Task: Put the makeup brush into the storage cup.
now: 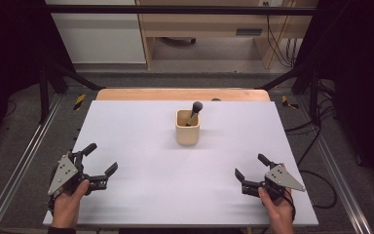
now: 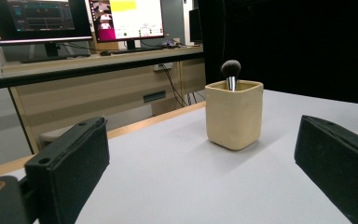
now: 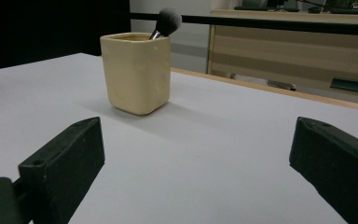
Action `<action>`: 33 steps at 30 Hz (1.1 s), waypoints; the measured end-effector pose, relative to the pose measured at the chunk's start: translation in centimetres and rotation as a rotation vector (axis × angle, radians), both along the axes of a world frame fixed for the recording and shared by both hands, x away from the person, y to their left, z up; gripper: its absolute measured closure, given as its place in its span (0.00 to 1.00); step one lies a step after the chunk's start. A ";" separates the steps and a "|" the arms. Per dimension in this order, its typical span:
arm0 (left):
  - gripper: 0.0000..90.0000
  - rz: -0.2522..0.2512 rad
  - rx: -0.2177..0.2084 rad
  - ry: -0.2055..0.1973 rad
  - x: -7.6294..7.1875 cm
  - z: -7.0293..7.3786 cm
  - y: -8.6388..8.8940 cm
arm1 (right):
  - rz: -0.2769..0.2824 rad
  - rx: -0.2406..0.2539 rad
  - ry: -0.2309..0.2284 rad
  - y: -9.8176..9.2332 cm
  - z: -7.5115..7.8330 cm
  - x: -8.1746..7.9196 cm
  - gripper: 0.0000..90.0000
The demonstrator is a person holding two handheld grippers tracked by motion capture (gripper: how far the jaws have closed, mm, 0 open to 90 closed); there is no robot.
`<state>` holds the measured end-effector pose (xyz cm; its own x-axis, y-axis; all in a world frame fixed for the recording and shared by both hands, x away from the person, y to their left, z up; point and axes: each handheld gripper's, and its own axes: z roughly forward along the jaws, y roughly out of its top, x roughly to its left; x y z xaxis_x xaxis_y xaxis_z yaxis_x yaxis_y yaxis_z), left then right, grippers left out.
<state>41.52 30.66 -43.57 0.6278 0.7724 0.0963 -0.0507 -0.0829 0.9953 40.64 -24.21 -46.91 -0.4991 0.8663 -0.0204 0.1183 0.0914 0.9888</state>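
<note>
A cream square cup [image 1: 187, 127] stands upright near the middle of the white table [image 1: 141, 146], slightly toward the far side. A makeup brush [image 1: 195, 108] with a dark bristle head leans inside it, head up. The left gripper view has the cup [image 2: 234, 114] and brush [image 2: 231, 71] ahead to the right; the right gripper view has the cup [image 3: 136, 72] and brush [image 3: 167, 21] ahead to the left. My left gripper [image 1: 101, 158] rests at the table's front left, open and empty. At the front right my right gripper [image 1: 251, 165] is open too, nothing between its jaws.
A wooden strip [image 1: 182, 94] runs along the table's far edge. Beyond it stand a desk and cabinets [image 1: 199, 24], with monitors [image 2: 74, 18] on the desk. Metal frame rails [image 1: 24, 161] and cables [image 1: 316, 141] flank the table.
</note>
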 end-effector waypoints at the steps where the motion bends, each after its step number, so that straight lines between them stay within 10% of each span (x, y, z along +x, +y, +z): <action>1: 0.03 0.000 0.002 0.000 0.0 -0.1 0.0 | -0.003 -0.003 0.002 -0.1 0.0 0.0 0.04; 33: 0.03 -0.075 0.048 0.022 -0.7 -2.9 -1.9 | -0.012 -0.008 -0.010 -1.7 -0.6 0.3 0.03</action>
<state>40.80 28.72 -46.51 0.6864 0.7176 0.1180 -0.0372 -0.1274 0.9912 40.92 -25.91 -47.52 -0.4882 0.8721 -0.0326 0.1093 0.0982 0.9891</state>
